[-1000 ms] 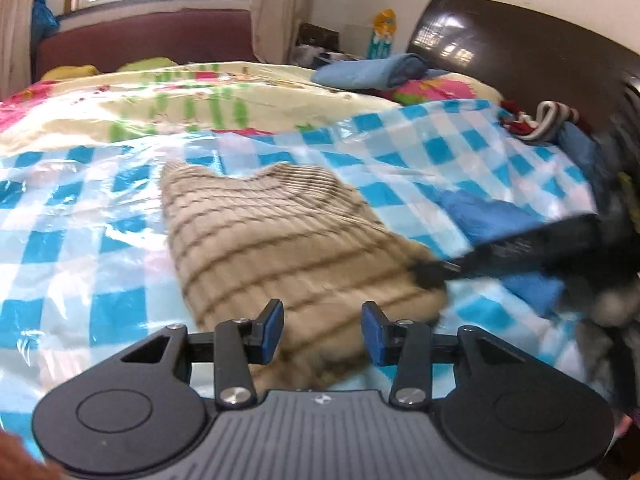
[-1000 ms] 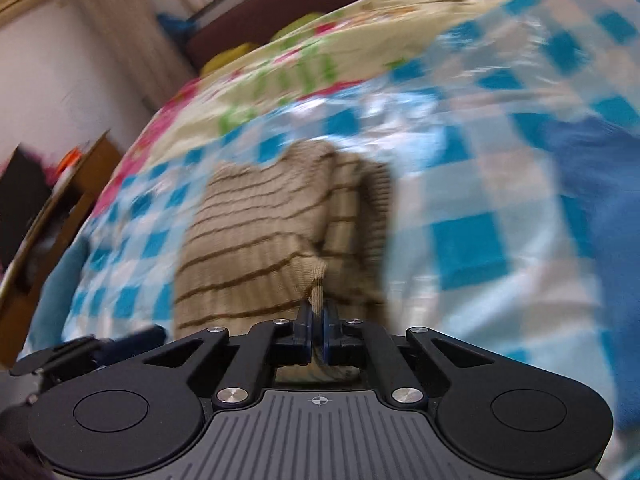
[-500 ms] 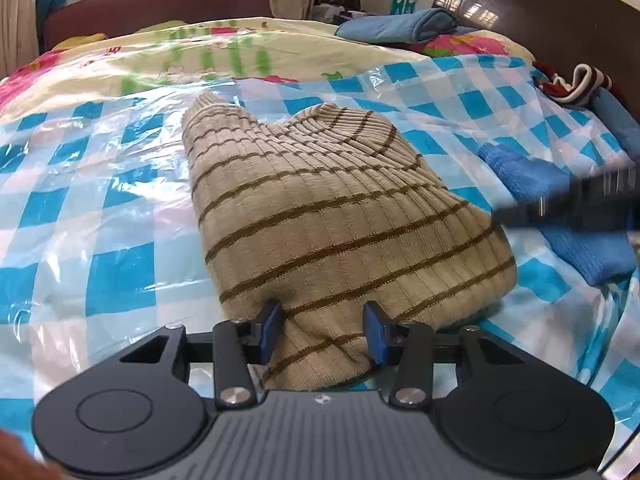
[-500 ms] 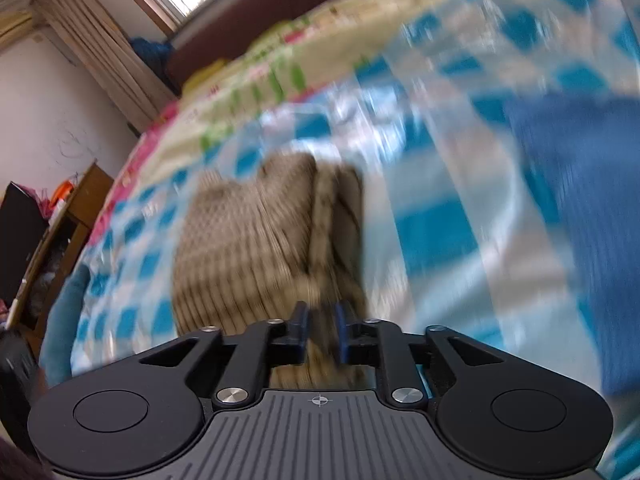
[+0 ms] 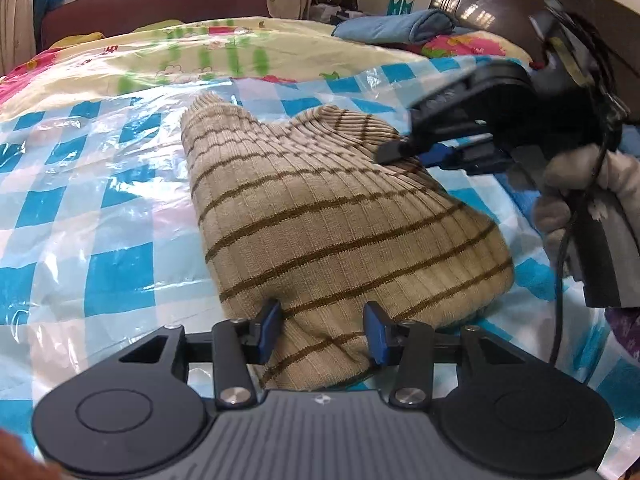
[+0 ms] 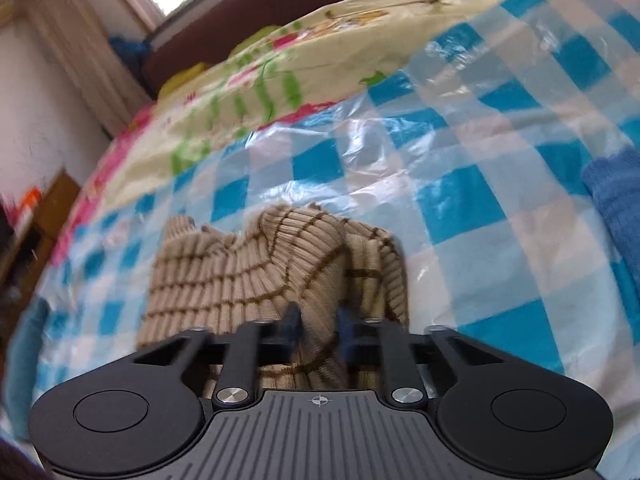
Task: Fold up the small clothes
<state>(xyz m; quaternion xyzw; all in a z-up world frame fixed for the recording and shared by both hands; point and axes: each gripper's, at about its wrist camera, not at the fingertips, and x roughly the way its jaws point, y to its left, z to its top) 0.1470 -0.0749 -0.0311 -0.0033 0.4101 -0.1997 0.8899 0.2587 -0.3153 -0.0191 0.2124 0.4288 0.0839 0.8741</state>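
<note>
A beige knit garment with thin brown stripes (image 5: 320, 216) lies folded on the blue-and-white checked plastic sheet (image 5: 100, 208) on the bed. My left gripper (image 5: 322, 330) is open, its blue pads on either side of the garment's near edge. My right gripper (image 6: 318, 326) is open over the garment's right fold (image 6: 280, 272), with a ridge of knit between its fingers. In the left wrist view the right gripper (image 5: 404, 150) reaches in from the right, its tips at the garment's far right edge.
A blue knit item (image 6: 616, 208) lies to the right on the sheet. A floral quilt (image 5: 200, 52) covers the far bed. A folded blue cloth (image 5: 400, 26) and a dark headboard (image 5: 500, 4) stand at the back right. A wooden cabinet (image 6: 44, 216) is at the left.
My right gripper has opened and let go of the garment fold it held pinched. My left gripper has moved closer, so the garment's near edge now sits between its open pads.
</note>
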